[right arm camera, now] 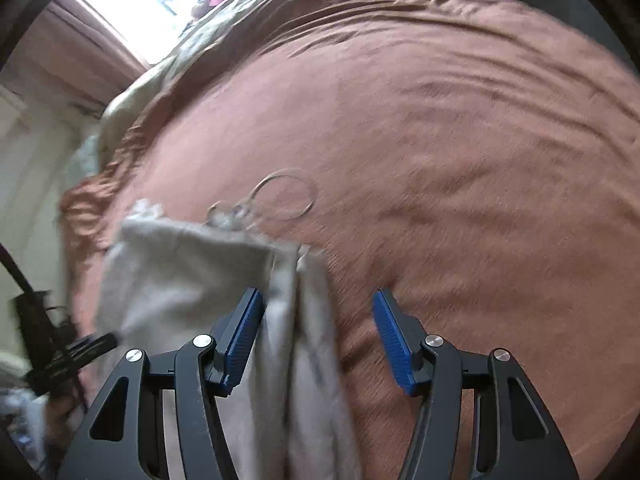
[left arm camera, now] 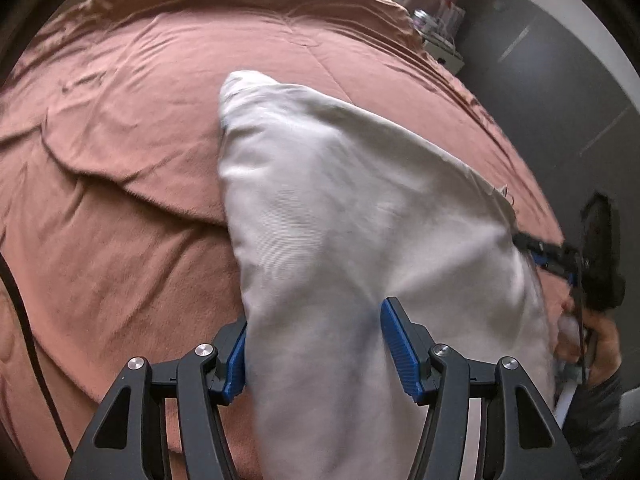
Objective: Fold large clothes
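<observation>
Large pale grey cotton garment point(left arm camera: 340, 208) lying on a bed under a wrinkled terracotta-pink bedspread point(left arm camera: 120, 140), one tapered end pointing up the bed. Left tool point(left arm camera: 316, 344): blue ribbed pads apart, garment filling the gap between them; whether they pinch it cannot be told. Right tool point(right arm camera: 318, 336): jaws standing well apart, a bunched fold of cloth against one pad only, the other pad over bare bedspread. Thin drawstring loop point(right arm camera: 286, 196) beside the garment's edge.
</observation>
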